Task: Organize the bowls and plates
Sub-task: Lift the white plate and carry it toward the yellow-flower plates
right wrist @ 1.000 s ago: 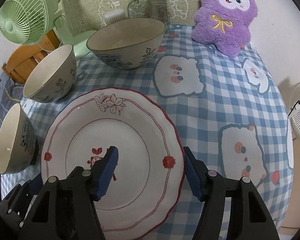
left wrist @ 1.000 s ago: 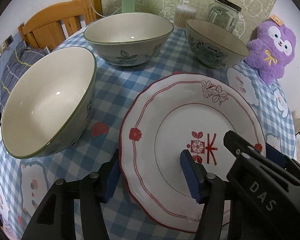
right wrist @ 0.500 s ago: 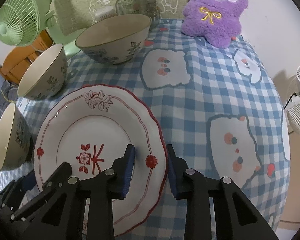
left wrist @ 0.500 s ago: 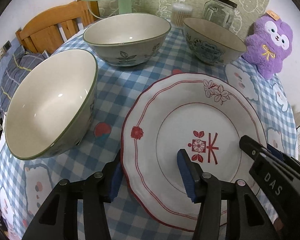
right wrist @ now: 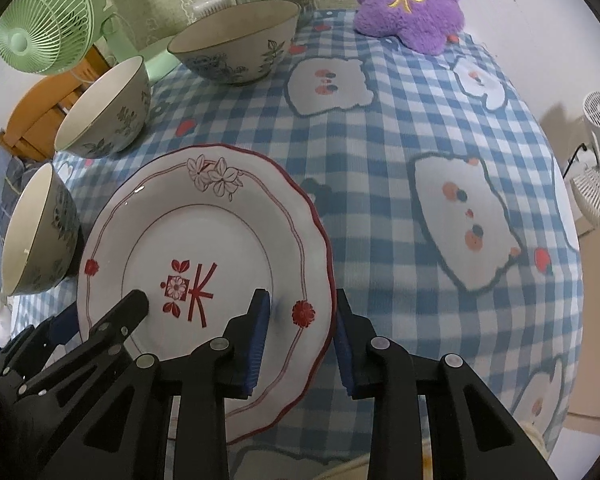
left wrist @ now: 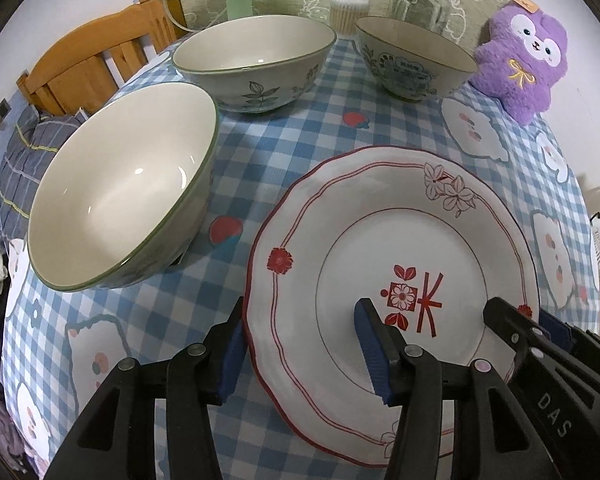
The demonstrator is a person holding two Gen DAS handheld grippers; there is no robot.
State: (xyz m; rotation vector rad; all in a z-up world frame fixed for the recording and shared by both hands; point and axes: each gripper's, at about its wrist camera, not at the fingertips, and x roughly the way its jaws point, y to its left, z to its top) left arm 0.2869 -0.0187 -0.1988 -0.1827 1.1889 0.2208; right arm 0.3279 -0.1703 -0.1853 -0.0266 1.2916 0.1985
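On checked tablecloth (left wrist: 284, 168): three empty bowls (left wrist: 116, 188), empty plate (left wrist: 392, 248).

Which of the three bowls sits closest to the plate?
The green-rimmed bowl with the plain white inside, just left of the plate; the other two bowls sit farther back, toward the fan and jar.

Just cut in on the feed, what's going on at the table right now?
A person is working the red-trimmed plate with both handheld grippers. The left gripper has its jaws astride the plate's left rim, and the right gripper has its jaws closed in around the right rim. The plate seems to be tilted up slightly off the checked tablecloth. Three bowls stand untouched behind and beside it, not yet stacked.
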